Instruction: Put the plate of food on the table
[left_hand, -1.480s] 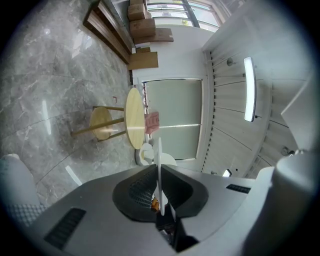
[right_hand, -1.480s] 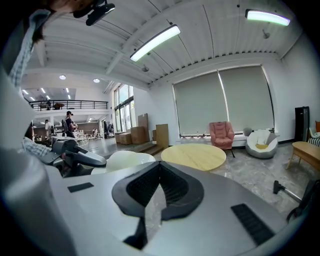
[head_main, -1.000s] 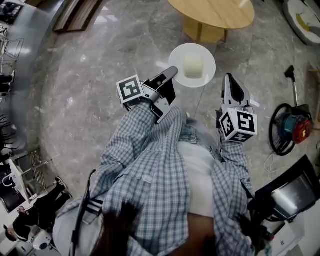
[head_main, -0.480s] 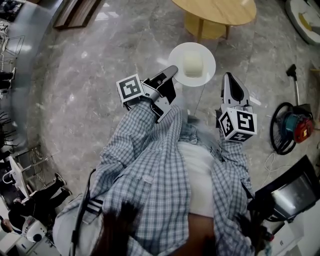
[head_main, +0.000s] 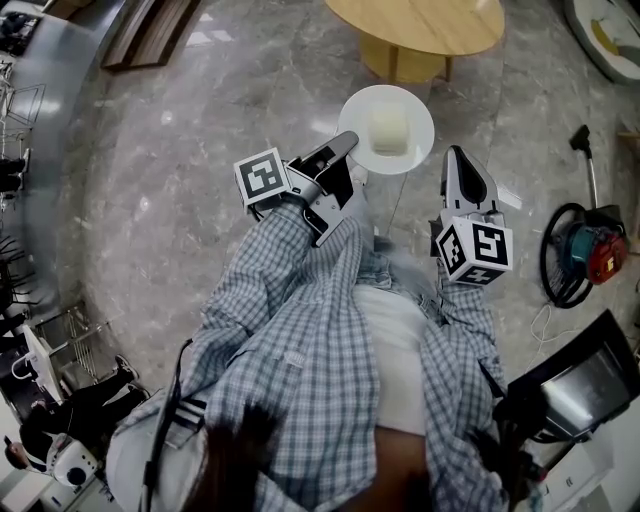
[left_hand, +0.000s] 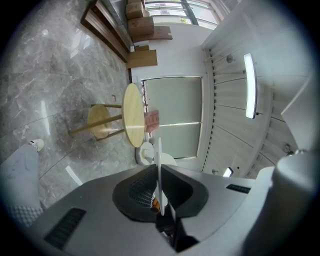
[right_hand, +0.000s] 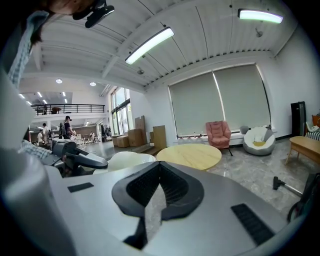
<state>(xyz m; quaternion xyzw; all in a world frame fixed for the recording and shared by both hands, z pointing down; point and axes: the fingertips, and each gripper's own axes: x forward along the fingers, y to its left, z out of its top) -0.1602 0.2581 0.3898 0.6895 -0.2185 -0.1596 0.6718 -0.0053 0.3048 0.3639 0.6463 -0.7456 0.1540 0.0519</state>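
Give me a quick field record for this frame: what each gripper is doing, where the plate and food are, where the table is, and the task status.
left gripper: shut on the near rim of the plate
right gripper: jaws together, holding nothing, to the right of the plate
plate: white, round, held about level over the floor
food: one pale block at the plate's middle; kind unclear
table: round, light wood, just ahead of the plate
other: vacuum cleaner on the floor at right
task status: plate not yet on the table
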